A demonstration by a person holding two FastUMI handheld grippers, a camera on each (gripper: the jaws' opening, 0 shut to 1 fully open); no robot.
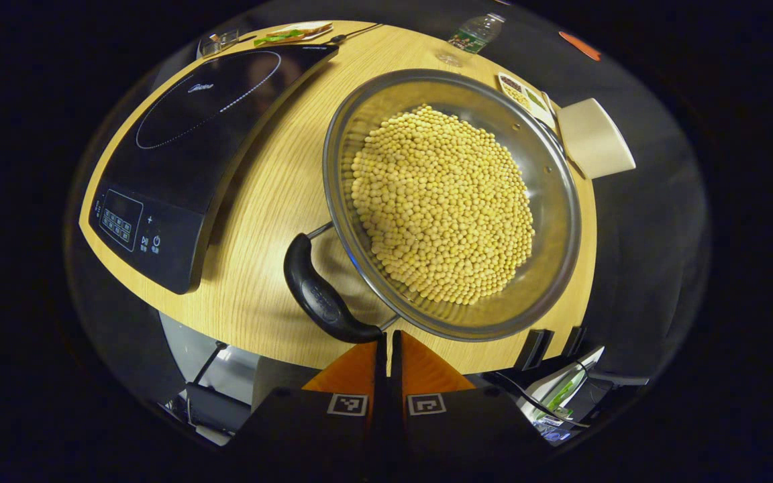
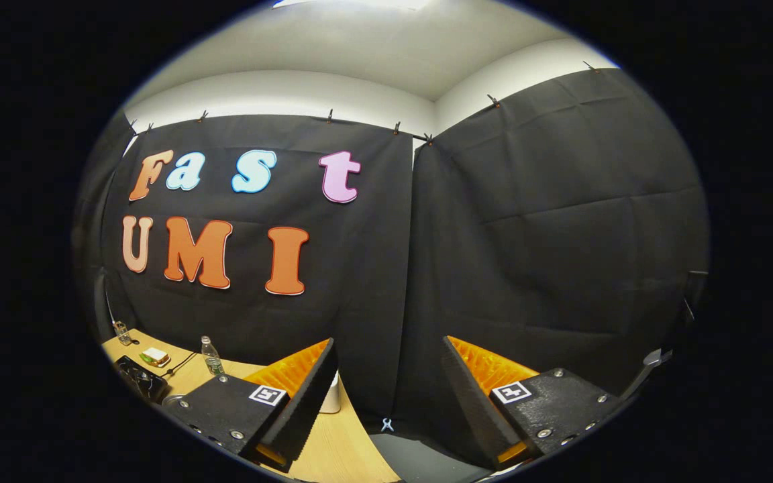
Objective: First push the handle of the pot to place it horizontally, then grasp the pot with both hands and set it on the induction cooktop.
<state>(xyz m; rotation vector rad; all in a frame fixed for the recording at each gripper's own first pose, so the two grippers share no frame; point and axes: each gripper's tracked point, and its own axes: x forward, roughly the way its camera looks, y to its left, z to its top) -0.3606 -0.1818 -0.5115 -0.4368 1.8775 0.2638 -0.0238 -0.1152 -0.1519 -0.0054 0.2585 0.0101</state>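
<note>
Pot [image 1: 451,201] on the wooden table [image 1: 272,201], just right of the induction cooktop [image 1: 205,154] in the left gripper view, not yet on the glass. Steel bowl, wide and shallow, loaded with a heap of pale round beans [image 1: 441,204]. Likely heavy for its size and top-loaded; beans loose, apt to roll and shift if tipped, so best kept level. Polished rim smooth and probably slippery under the pads, stiff, not fragile. Black loop handle [image 1: 323,295] on thin wire arms at the near-left edge of the pot, hanging tilted rather than flat; probably pivots freely, so light to nudge. Left gripper [image 1: 387,349] with fingers together, tips touching or just short of the lower end of that handle; cannot tell which. Looks placed for the push, closed tips serving as a blunt poker. Best hold afterwards judged to be the black grip itself on one side and the opposite rim or a second handle on the far side, though a far handle cannot be made out. Right gripper [image 2: 386,396] held well up and away, fingers apart and empty, facing the booth wall, table edge low in its view.
</note>
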